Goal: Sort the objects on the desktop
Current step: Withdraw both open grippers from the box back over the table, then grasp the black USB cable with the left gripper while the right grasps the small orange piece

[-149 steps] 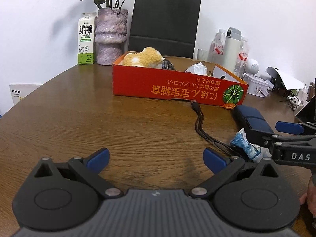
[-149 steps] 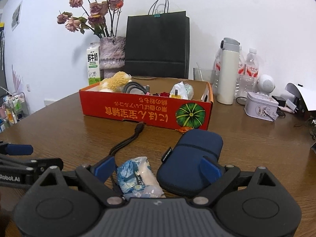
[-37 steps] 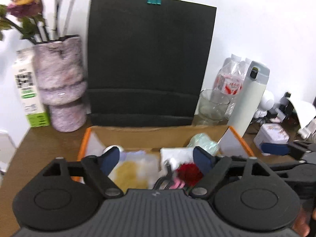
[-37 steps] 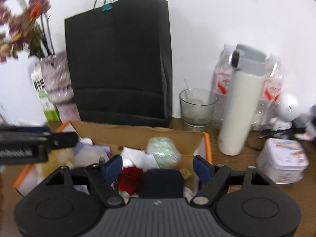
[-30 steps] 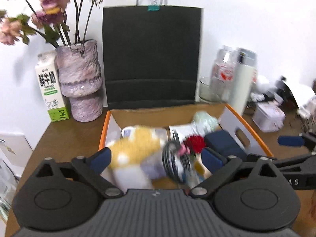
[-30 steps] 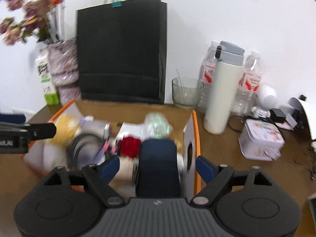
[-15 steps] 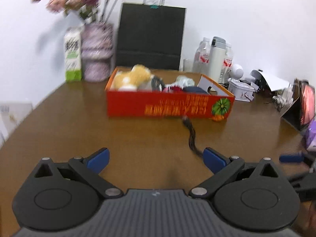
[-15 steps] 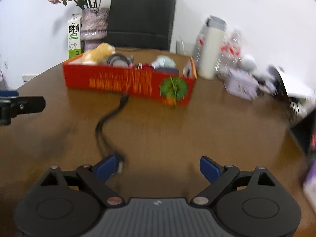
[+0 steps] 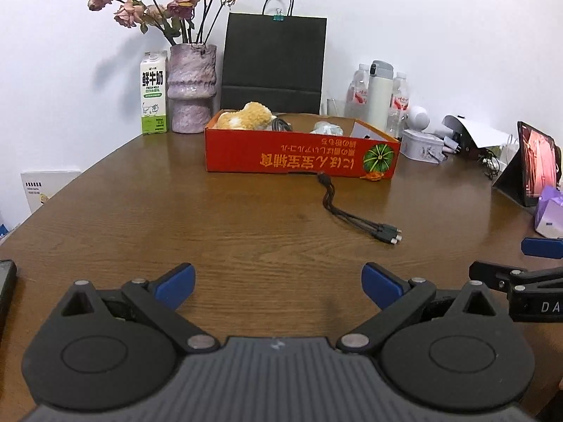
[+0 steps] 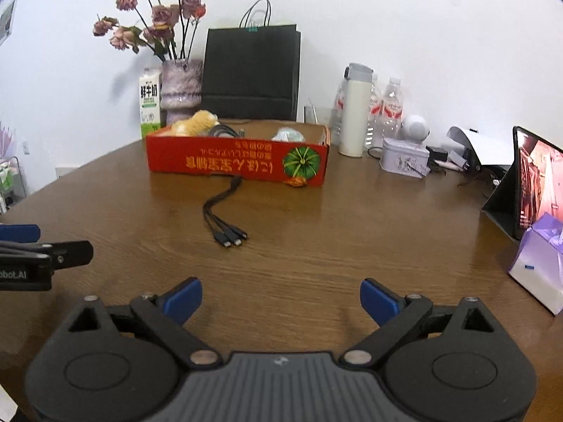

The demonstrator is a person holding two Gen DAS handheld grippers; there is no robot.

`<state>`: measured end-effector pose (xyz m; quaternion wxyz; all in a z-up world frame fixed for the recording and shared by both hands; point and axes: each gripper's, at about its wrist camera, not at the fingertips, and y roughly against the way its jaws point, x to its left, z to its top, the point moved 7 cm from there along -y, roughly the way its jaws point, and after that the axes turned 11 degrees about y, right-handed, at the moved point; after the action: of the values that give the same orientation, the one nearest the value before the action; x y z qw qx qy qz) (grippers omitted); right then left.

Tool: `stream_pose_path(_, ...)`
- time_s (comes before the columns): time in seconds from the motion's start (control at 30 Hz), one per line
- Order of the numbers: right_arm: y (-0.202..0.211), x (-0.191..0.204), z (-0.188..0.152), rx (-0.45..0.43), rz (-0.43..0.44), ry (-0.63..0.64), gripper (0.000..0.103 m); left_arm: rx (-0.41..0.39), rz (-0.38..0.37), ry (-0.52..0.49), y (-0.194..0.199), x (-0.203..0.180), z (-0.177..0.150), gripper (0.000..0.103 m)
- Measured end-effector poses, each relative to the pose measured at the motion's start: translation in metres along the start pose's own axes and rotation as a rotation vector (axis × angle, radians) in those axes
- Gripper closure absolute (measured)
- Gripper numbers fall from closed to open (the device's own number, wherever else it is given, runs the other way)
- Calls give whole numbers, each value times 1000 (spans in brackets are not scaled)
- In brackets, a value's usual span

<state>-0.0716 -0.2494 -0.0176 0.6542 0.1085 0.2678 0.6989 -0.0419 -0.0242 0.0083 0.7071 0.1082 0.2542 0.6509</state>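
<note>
both claws spread and empty over the wooden table (image 9: 147, 211), cable lying in front of the red box (image 9: 299, 156).

the red box sits mid-table with a yellow plush toy (image 9: 246, 119), a coiled black cord and a pale wrapped item inside. the black multi-head cable (image 9: 352, 216) starts touching the box's near wall and runs away from it toward the grippers, its 3 plugs (image 10: 230, 237) at the near end, long axis roughly front to back. the left gripper (image 9: 278, 281) and right gripper (image 10: 281, 297) hover well on the near side of the box, blue pads wide apart. only the right view shows the purple tissue pack (image 10: 538, 267) whole; only the left shows a dark phone edge (image 9: 6, 292).
</note>
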Motion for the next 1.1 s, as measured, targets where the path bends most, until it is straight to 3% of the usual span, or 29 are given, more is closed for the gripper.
stream_pose_path(0.2,-10,-1,14,-8,48,4,19,33,-27,-19,-30,-14,18,3)
stream_pose_path(0.27,-20,-4,23,-12,76,4,24,33,-53,-16,-47,-23,31,9)
stream_pose_path(0.37,-41,-16,39,-8,88,-8,29,49,-131,-17,-87,-45,53,11)
stream_pose_path(0.5,-78,-38,61,3,71,-18,31,102,-161,-7,-154,-70,74,16)
stream_pose_path(0.67,-155,-65,88,54,105,-68,40,214,-111,32,-231,-74,84,49)
stream_pose_path(0.7,-172,-68,92,72,106,-66,41,227,-109,59,-239,-71,84,52)
stream_pose_path(0.8,-217,-65,98,116,123,-36,49,208,-126,68,-250,-71,86,61)
stream_pose_path(0.83,-230,-64,99,130,130,-26,53,206,-127,48,-252,-73,85,80)
stream_pose_path(0.87,-243,-63,100,143,132,-24,54,207,-132,37,-252,-75,83,85)
stream_pose_path(0.97,-265,-56,104,140,128,-18,56,199,-160,27,-244,-76,80,87)
stream_pose_path(1.03,-267,-52,105,122,108,4,73,174,-172,33,-235,-76,82,87)
stream_pose_path(1.1,-267,-47,106,109,133,2,78,147,-177,38,-220,-75,85,87)
